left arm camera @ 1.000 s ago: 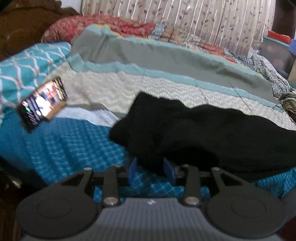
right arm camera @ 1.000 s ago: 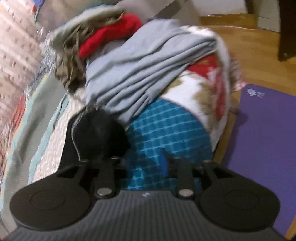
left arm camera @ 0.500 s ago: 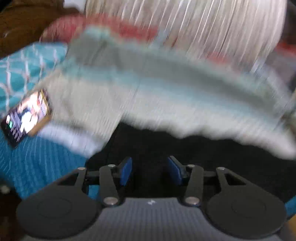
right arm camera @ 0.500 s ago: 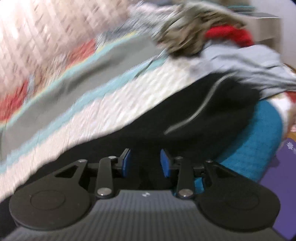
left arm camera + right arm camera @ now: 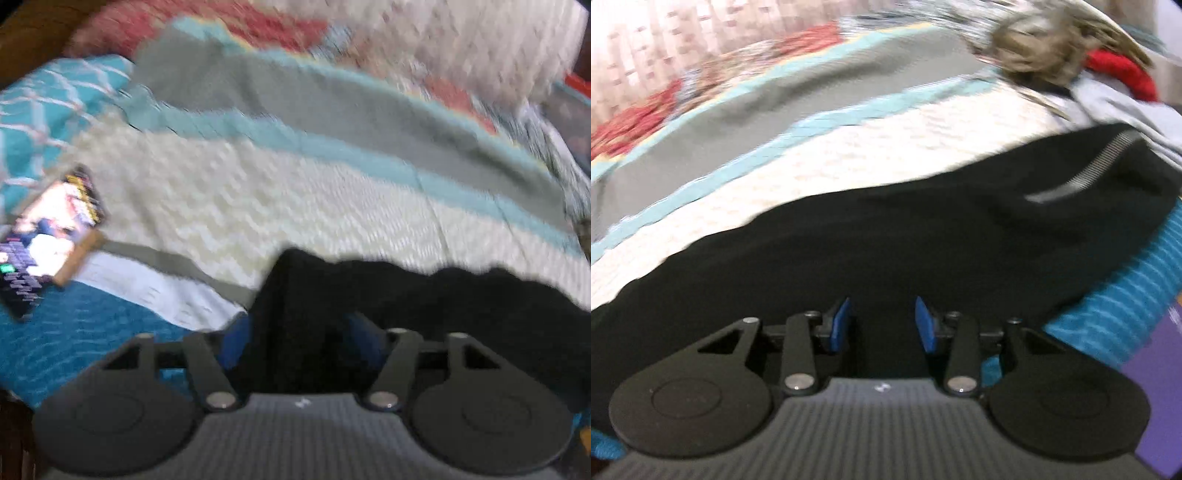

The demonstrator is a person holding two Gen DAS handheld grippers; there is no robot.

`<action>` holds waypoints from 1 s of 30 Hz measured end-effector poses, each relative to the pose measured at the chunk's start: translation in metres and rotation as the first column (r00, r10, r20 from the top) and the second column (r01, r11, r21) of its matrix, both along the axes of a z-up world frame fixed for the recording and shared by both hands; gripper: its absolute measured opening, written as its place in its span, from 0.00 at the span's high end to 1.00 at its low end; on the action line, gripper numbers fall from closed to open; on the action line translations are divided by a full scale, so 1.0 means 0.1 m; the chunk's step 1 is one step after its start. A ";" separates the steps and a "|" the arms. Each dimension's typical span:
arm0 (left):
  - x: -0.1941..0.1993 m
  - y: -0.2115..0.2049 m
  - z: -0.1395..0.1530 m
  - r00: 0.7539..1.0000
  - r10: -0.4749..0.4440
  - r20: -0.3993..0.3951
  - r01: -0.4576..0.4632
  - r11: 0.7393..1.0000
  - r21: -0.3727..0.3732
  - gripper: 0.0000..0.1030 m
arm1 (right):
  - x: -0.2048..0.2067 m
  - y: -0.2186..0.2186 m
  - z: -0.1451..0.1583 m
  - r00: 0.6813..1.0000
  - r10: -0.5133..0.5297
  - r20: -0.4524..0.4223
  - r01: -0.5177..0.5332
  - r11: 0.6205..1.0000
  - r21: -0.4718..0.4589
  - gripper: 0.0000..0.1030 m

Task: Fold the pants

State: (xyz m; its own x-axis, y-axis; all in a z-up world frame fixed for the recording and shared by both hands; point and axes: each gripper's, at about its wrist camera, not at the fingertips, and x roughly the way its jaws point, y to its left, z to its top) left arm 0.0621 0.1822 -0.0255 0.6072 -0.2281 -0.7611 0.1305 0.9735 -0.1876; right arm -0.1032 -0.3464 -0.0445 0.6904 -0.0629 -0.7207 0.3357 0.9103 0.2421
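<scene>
At the far left of the left wrist view, a lit phone [image 5: 44,243] is lying tilted where the teal blanket [image 5: 74,343] is meeting the striped quilt [image 5: 295,206], well apart from the clothing. Further right, the black pants [image 5: 461,314] are lying across the near part of the bed, their end reaching down to the camera. The left gripper [image 5: 301,341] is sitting low over that end with its blue pads [image 5: 236,343] spread wide and black cloth filling the gap between them; the blur is hiding whether the pads are touching the fabric. In the right wrist view, the pants [image 5: 886,251] are stretching from the lower left up toward the right, a pale grey stripe [image 5: 1082,173] showing near their far end. The right gripper [image 5: 882,325] is hovering over the near edge, its jaws standing apart and closing on nothing, with dark fabric lying beneath them. At the upper right, a heap of other clothes [image 5: 1071,62] is sitting beside the pants' far end, and a purple mat [image 5: 1156,387] is showing at the lower right edge.
</scene>
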 end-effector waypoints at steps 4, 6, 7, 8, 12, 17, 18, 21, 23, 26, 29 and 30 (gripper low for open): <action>0.02 -0.18 0.00 0.996 -0.081 0.043 0.076 0.991 0.108 0.86 | 0.06 0.50 0.02 0.989 0.145 -0.026 -0.145 0.989 -0.010 0.58; 0.02 -0.07 0.21 0.988 -0.047 0.150 0.026 0.990 0.142 0.88 | 0.13 0.68 -0.05 0.979 0.196 -0.056 -0.196 0.981 0.008 0.58; 0.01 0.01 0.34 0.980 -0.023 0.198 -0.007 0.989 0.151 0.88 | 0.15 0.78 -0.08 0.972 0.224 -0.068 -0.224 0.975 0.014 0.58; 0.02 0.11 0.43 0.976 -0.008 0.216 -0.018 0.993 0.120 0.88 | 0.15 0.87 -0.10 0.966 0.247 -0.076 -0.246 0.969 0.011 0.58; 0.06 0.17 0.24 0.992 0.004 0.130 -0.023 0.989 0.147 0.74 | 0.20 1.11 -0.15 0.948 0.299 -0.112 -0.304 0.952 -0.035 0.56; -0.13 0.47 0.03 0.993 0.117 0.019 -0.118 0.992 0.036 0.66 | 0.37 1.34 0.25 0.884 0.468 0.006 -0.467 0.883 -0.046 0.56; -0.18 0.59 0.05 0.987 0.158 0.003 -0.158 0.987 -0.036 0.59 | 0.41 1.46 0.34 0.851 0.524 0.033 -0.522 0.851 -0.055 0.56; -0.38 0.91 0.00 0.968 0.244 -0.058 -0.251 0.944 -0.214 0.58 | 0.50 2.00 0.55 0.683 0.725 0.087 -0.719 0.689 -0.094 0.49; -0.49 1.04 -0.07 0.959 0.263 -0.101 -0.281 0.913 -0.296 0.58 | 0.55 2.44 0.63 0.547 0.831 0.098 -0.816 0.556 -0.157 0.38; -0.67 1.15 -0.15 0.945 0.302 -0.127 -0.327 0.874 -0.358 0.57 | 0.58 3.09 0.62 0.336 0.939 0.080 -0.895 0.344 -0.284 0.25; -0.78 1.19 -0.25 0.936 0.319 -0.152 -0.353 0.850 -0.392 0.57 | 0.69 3.66 0.42 0.204 0.979 -0.012 -0.905 0.184 -0.384 0.44; -0.80 1.18 -0.28 0.936 0.314 -0.161 -0.353 0.845 -0.402 0.56 | 0.76 3.77 0.33 0.204 0.978 -0.048 -0.901 0.169 -0.400 0.65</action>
